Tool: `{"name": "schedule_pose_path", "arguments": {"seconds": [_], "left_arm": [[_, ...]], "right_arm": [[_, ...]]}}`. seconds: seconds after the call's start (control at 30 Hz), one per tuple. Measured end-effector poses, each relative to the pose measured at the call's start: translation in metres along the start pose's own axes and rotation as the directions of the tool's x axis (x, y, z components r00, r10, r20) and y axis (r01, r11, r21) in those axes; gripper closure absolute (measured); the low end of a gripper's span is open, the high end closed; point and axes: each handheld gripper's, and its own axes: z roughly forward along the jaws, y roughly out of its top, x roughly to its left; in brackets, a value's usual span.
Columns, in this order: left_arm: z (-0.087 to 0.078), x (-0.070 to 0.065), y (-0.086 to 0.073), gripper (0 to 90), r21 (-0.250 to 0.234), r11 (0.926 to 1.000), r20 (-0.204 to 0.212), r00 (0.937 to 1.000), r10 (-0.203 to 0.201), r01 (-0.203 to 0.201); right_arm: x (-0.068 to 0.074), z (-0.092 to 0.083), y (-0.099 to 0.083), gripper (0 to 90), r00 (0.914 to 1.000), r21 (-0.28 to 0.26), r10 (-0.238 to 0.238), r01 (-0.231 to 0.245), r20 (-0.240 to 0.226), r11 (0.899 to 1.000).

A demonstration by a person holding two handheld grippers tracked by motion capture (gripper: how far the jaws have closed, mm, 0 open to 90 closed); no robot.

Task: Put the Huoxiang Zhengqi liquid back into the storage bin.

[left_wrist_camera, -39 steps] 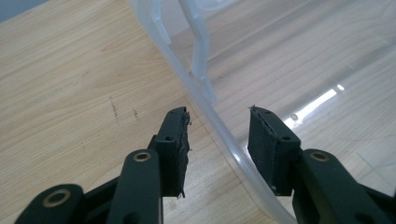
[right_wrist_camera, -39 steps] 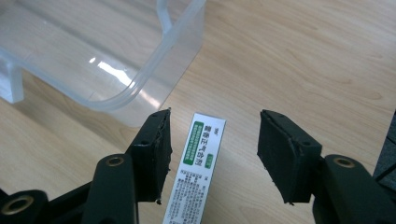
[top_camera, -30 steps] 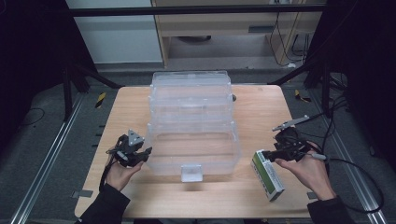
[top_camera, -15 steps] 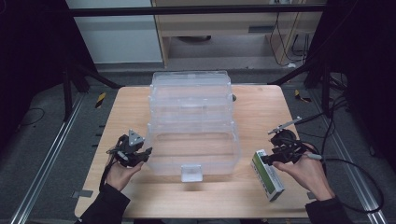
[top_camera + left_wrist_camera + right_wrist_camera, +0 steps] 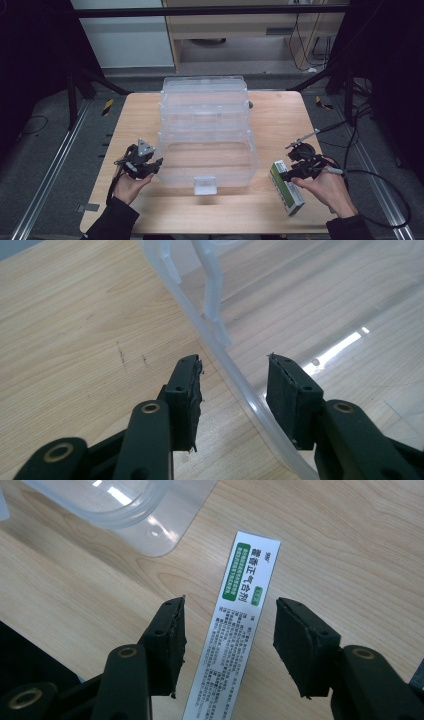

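Right gripper view: right gripper hangs released, jaws straddling the box, whose long axis runs straight between them on the tabletop.

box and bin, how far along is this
Done: the clear bin stands open on the table. In hand: the left gripper straddles the bin's rim without pressing, and the right gripper is open around the box, which lies flat on the wood beside the bin. Left, probably: grip the box, lift it and put it in the bin.
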Motion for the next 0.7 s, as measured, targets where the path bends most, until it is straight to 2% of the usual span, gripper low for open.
{"name": "schedule_pose_path", "arguments": {"seconds": [0.7], "left_arm": [[0.000,-0.001,0.000,56.2,0.001,1.0000,-0.001,1.0000,0.002,-0.002]], "right_arm": [[-0.002,0.014,-0.010,50.1,0.9995,0.064,0.027,-0.026,-0.016,0.998]]}}
